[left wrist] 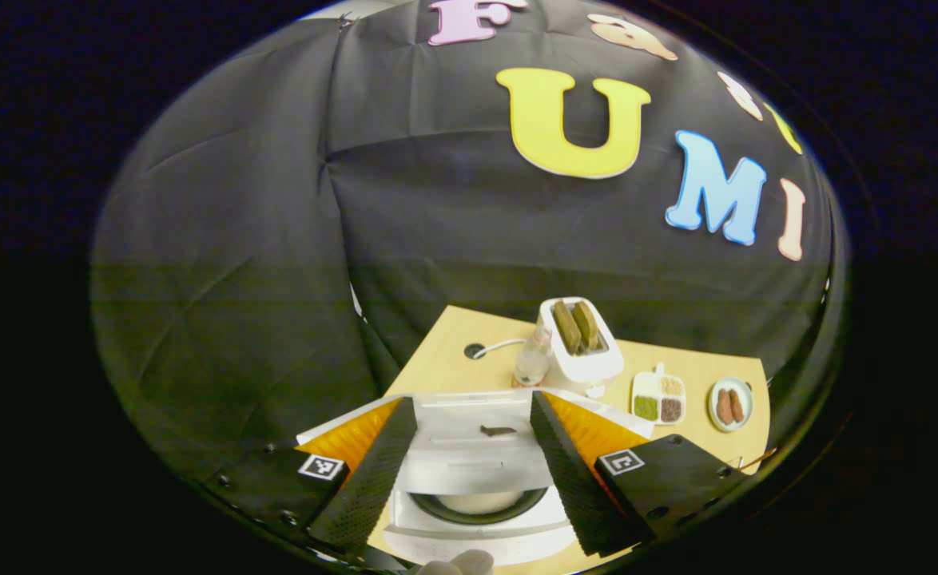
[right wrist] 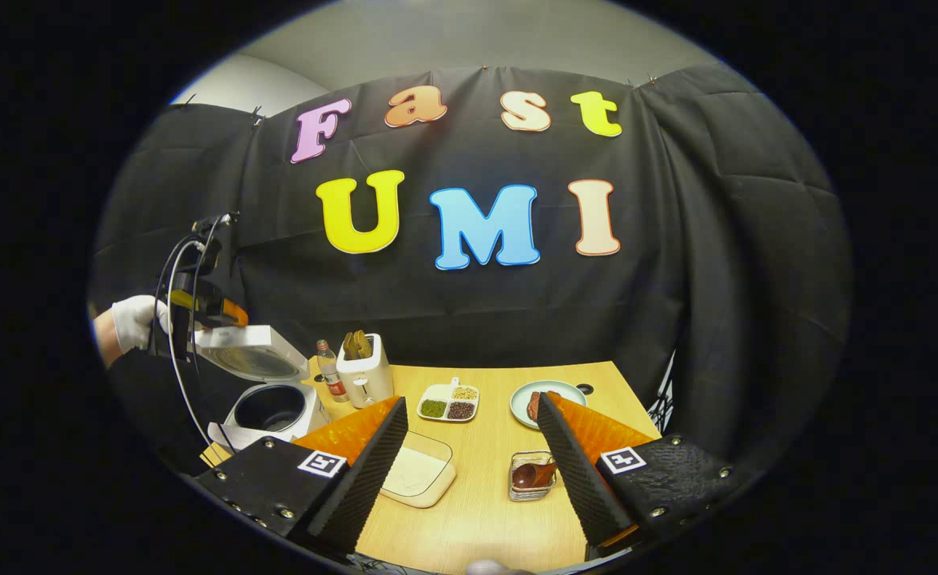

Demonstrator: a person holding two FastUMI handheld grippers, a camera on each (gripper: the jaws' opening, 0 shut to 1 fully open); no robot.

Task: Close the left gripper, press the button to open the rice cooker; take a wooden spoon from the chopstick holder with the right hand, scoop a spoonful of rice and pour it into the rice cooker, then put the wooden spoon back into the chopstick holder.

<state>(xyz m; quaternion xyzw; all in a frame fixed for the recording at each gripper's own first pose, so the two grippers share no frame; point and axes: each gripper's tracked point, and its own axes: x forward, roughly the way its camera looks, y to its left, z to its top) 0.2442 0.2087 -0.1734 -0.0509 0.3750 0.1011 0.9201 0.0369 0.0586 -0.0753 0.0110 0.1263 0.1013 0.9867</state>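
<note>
Right gripper view shows the rice cooker (right wrist: 273,407) at the table's (right wrist: 485,503) left edge, lid raised, its dark pot looking empty. Left gripper (right wrist: 217,313), held by a gloved hand (right wrist: 137,319), hovers over the lid; whether its jaws are parted I cannot tell there. Nearer, the right gripper (right wrist: 469,455) gapes wide between a clear rice tray (right wrist: 417,475) and the chopstick holder (right wrist: 531,477) with the wooden spoon (right wrist: 529,475). Toaster (right wrist: 365,369), bottle (right wrist: 329,371), divided dish (right wrist: 449,403) and plate (right wrist: 545,399) line the far edge.

Left gripper view: left gripper wide above the cooker.
</note>
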